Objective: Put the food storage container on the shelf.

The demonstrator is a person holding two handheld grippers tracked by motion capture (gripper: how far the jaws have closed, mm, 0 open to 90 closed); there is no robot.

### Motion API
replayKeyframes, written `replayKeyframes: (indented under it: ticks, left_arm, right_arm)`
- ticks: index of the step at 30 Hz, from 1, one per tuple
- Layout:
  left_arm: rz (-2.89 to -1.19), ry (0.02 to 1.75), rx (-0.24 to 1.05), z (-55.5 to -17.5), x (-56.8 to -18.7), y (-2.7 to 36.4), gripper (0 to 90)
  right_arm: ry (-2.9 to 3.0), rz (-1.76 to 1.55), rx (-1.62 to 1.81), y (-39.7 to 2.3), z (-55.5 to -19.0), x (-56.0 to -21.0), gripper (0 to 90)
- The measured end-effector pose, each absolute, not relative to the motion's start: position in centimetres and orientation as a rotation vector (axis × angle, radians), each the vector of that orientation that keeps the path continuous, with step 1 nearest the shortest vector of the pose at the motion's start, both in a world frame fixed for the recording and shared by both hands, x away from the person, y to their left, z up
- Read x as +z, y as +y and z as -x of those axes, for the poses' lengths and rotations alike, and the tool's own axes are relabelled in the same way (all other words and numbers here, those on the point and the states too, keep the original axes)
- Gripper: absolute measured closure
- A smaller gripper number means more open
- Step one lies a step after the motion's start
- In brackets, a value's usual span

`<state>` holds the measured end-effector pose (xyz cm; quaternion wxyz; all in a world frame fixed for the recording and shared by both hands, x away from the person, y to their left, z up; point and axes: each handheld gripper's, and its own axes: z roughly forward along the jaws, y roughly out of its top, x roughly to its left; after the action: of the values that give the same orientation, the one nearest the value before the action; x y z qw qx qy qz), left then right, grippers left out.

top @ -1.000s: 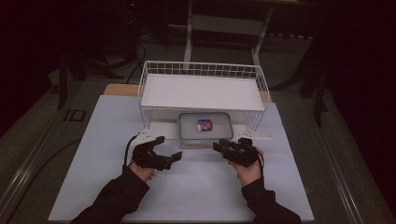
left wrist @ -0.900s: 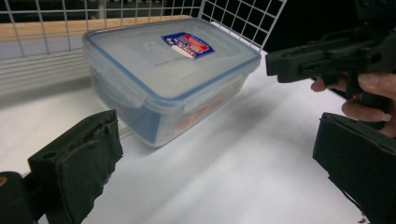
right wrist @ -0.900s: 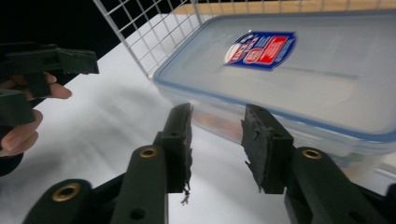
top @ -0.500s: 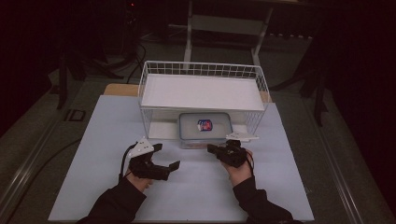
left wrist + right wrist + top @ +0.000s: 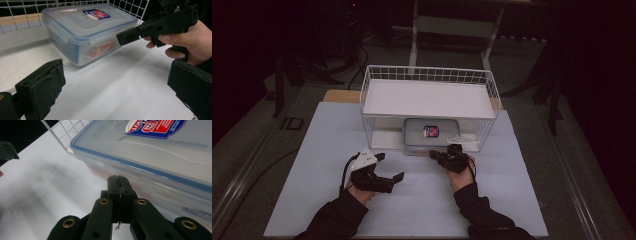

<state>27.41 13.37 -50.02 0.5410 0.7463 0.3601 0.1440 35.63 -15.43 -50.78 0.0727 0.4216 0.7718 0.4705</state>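
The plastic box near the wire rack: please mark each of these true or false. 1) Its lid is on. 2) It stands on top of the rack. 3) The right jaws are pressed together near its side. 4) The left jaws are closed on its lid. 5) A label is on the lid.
1) True: the box has its lid on.
2) False: it sits under the rack shelf, on the table.
3) True: the right gripper has its jaws together by the box's side.
4) False: the left gripper is open, apart from the box.
5) True: a red and blue label.
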Motion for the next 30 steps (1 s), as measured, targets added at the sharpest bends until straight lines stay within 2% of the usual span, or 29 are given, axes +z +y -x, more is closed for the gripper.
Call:
replayKeyframes:
  ticks: [30]
  left_arm:
    - [-1.779,0.837,0.344,-27.2,-50.1,13.3,1.1]
  right_arm:
    - [2.229,-1.324,1.360,-14.5,-40.8,-51.5,89.8]
